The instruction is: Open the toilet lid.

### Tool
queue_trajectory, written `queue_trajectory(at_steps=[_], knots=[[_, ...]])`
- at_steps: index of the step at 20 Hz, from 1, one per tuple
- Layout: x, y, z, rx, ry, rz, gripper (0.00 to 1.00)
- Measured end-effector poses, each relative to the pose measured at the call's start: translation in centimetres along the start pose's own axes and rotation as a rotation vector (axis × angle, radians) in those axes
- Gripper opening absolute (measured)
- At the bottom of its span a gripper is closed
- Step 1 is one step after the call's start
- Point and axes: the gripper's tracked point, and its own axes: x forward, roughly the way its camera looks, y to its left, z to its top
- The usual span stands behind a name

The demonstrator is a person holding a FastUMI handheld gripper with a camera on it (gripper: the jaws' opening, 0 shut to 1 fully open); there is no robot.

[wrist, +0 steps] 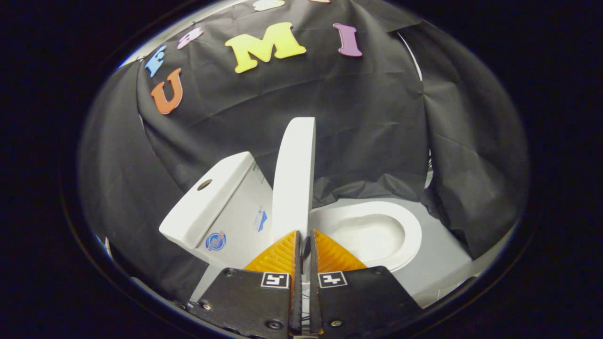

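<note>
Gripper: fingers drawn nearly together, a thin gap between them, pads flanking the near edge of the toilet lid. Whether both pads actually press on that edge: cannot tell; the lid's lower rim drops into the gap and is hidden there.

Toilet lid: dead ahead at 12 o'clock from the fingertips, raised and standing close to upright, seen almost edge-on. Long axis running up and away from the fingers, leaning slightly toward 1 o'clock at the top. Not yet resting against the cistern; a visible gap between the two.

Cistern: at 10 o'clock from the fingertips, just beside the lid, flush-button hole on its top, stickers on its side.

Seat and bowl: at 2 o'clock, just beyond the right finger, uncovered, opening facing up.

Grey floor: at 3 o'clock, beyond the bowl. Black cloth wall: farthest, behind everything.

Judgement: task far along, lid lifted clear of the seat and near vertical. Remaining move likely a short push or carry toward 10 o'clock, tipping the lid back to rest on the cistern, then release. Risk: lid let go while balanced near upright, free to fall back onto the seat.
</note>
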Motion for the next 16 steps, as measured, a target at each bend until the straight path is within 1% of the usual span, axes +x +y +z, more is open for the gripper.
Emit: queue_trajectory(at_steps=[5,8,11,13,16], knots=[[0.3,2.4,-0.1,-0.045,0.0,0.03,0.11],[0.5,4.1,-0.3,-0.054,0.01,0.047,0.11],[0.9,5.2,-0.4,-0.089,-0.001,0.062,0.11],[0.6,5.7,-0.4,-0.083,-0.001,0.062,0.12],[0.8,7.2,-0.8,-0.093,0.013,0.085,0.12]])
